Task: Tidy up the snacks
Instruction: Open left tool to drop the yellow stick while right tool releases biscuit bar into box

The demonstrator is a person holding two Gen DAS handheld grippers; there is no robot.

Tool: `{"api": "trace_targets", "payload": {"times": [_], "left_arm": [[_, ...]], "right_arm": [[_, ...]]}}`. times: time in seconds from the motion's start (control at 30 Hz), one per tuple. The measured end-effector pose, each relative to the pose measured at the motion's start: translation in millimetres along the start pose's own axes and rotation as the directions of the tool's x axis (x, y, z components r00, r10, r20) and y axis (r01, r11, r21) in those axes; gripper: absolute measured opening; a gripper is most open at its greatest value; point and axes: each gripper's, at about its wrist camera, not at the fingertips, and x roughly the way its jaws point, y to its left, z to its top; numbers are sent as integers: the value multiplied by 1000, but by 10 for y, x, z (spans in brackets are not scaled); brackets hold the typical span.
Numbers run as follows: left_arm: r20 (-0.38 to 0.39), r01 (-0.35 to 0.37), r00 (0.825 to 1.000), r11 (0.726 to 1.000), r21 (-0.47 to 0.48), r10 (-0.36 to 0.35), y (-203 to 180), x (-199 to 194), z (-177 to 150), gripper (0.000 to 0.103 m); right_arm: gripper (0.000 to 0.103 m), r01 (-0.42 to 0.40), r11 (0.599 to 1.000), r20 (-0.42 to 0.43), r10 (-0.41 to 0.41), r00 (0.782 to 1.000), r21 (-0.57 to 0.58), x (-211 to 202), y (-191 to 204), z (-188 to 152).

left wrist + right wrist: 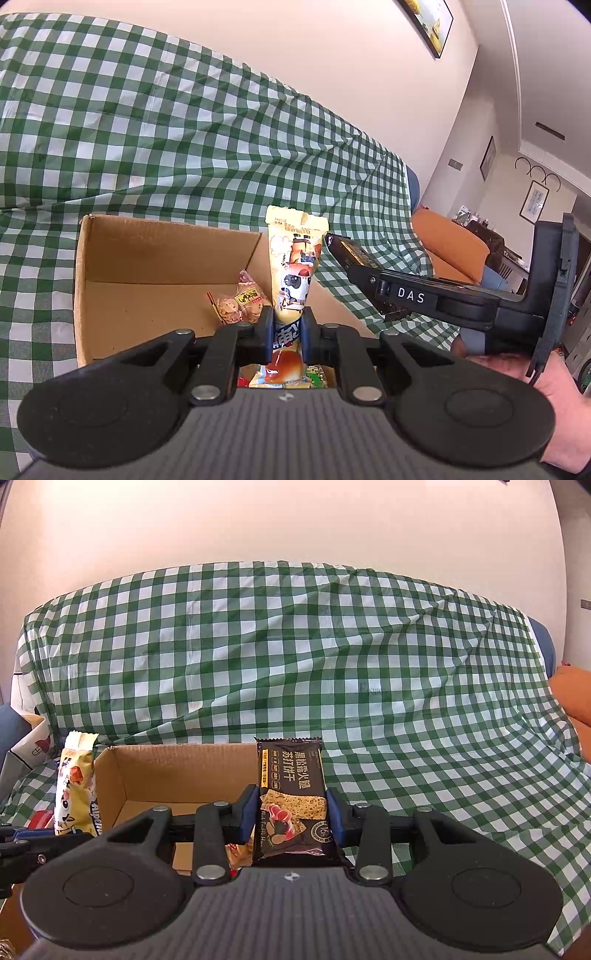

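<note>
Cardboard makes up the open box (122, 266) at the left of the left wrist view, standing on a green-and-white checked cloth (166, 122) that drapes a sofa. On the box floor, near its right wall, lies a clear bag of small round cookies (238, 304). Just right of it, the left gripper (287, 328) is closed narrowly on the lower part of a yellow cartoon-printed snack packet (295, 266). That packet stands upright over the box, its long axis vertical and its crimped end pointing up. Below the jaws, more bright wrappers (286, 376) show, too hidden to name. Further right, the right gripper (354, 273) reaches in from the side, gripped by a hand (554, 384), with the end of a dark packet sticking out toward the yellow one; the two packets are near each other but apart.

From the right wrist view, the yellow packet (75, 786) rises at the far left, beside the box's (177, 768) left wall. At centre, the right gripper (291, 812), its jaws partly closed, clamps both long edges of a black soda cracker packet (291, 794). This packet also stands on end, long axis running away along the fingers, top seam up, printed face toward the camera, above the box's right front corner. Checked cloth (406, 683) fills the right, with an orange cushion (574, 698) at the edge.
</note>
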Motion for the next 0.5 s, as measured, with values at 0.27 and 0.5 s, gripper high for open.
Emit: {"api": "trace_targets", "payload": {"times": [0.27, 0.5], "left_arm": [[3, -2, 1000, 1000, -3, 2, 11, -8, 1, 15], [6, -2, 1000, 1000, -2, 2, 9, -13, -2, 15]], "right_arm": [[41, -6, 1000, 8, 6, 1000, -16, -22, 11, -1], [41, -12, 999, 13, 12, 1000, -30, -19, 0, 2]]}}
